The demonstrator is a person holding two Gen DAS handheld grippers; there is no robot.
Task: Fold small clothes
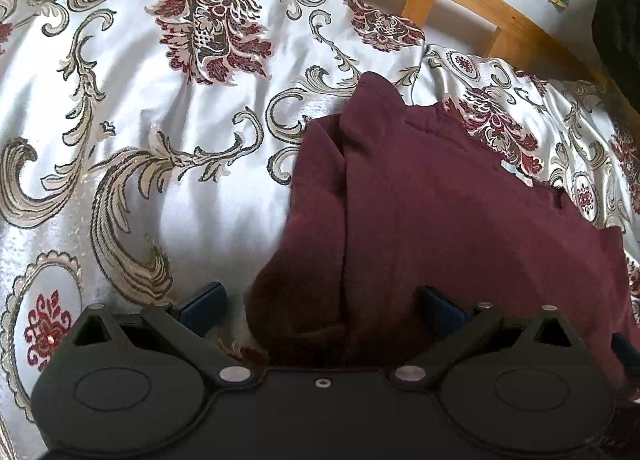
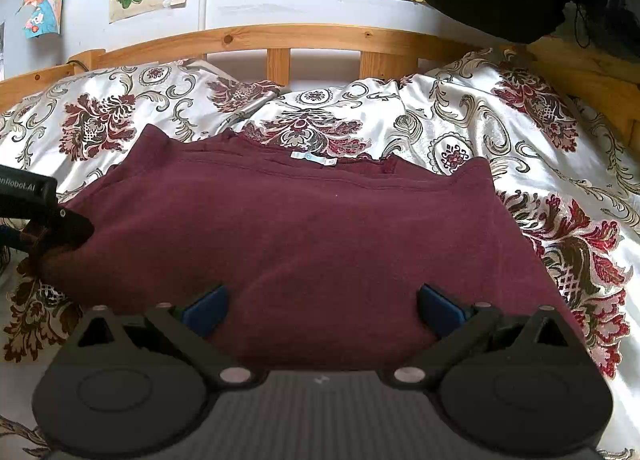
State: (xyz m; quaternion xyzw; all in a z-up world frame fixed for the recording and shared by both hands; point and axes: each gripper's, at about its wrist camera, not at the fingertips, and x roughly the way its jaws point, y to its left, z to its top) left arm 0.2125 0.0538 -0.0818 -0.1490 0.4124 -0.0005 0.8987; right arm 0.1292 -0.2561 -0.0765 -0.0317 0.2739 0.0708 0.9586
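Both tongs stand wide apart, gripping nothing: the left gripper [image 1: 320, 310] straddles the near left edge of the maroon garment [image 2: 304, 236], the right gripper [image 2: 320, 310] its near middle hem. The garment lies on the patterned bedspread [image 2: 532, 147], looking already doubled over, with further folds probably left. The right view alone shows the garment's label [image 2: 314, 158], the wooden headboard [image 2: 280, 35] beyond it, and the left tool at its left edge; the left view alone shows stacked layers along that side.
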